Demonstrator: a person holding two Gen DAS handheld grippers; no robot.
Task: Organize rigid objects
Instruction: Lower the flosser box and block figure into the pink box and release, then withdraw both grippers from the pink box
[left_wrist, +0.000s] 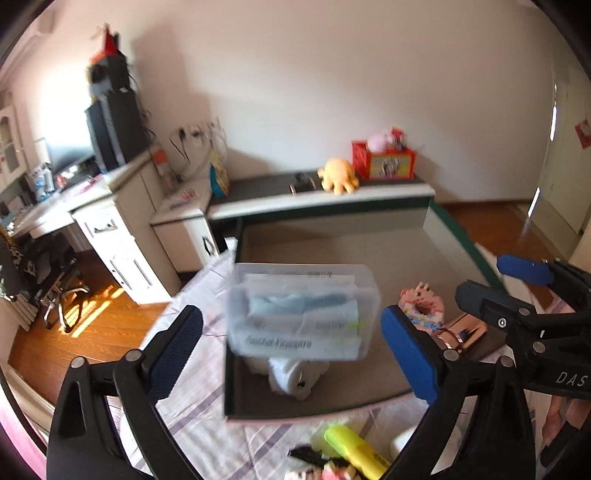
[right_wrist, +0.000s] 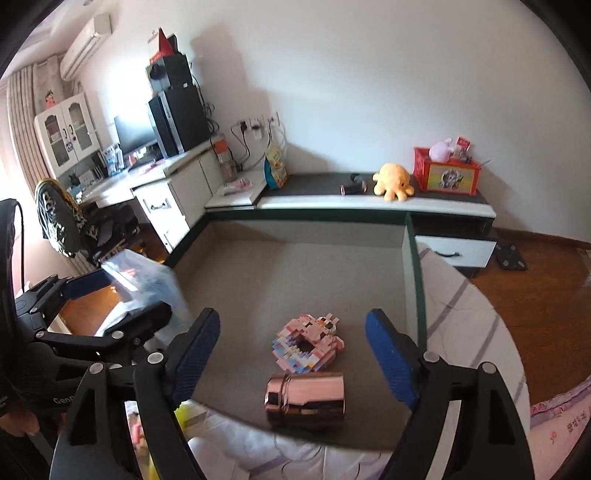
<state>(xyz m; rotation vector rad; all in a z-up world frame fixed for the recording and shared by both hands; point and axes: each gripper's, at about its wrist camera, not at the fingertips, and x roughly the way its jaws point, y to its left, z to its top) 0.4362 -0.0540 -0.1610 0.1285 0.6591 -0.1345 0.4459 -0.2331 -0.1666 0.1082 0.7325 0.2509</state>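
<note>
A clear plastic box (left_wrist: 301, 310) with papers inside hangs blurred between the wide-open fingers of my left gripper (left_wrist: 291, 350), touching neither pad, over the grey-lined tray (left_wrist: 332, 243). A white object (left_wrist: 295, 376) lies in the tray below it. My right gripper (right_wrist: 291, 350) is open and empty above a shiny rose-gold cylinder (right_wrist: 306, 400) and a pink block-built figure (right_wrist: 308, 341), both in the tray (right_wrist: 295, 258). The right gripper shows at the right of the left wrist view (left_wrist: 524, 291). A yellow highlighter (left_wrist: 354, 450) lies on the bedsheet near me.
The tray sits on a striped bedsheet (left_wrist: 192, 424). Behind it is a low cabinet (right_wrist: 369, 203) with a yellow plush (right_wrist: 393, 181) and a red box (right_wrist: 445, 173). A white desk (right_wrist: 162, 192) and a chair (right_wrist: 62, 221) stand to the left.
</note>
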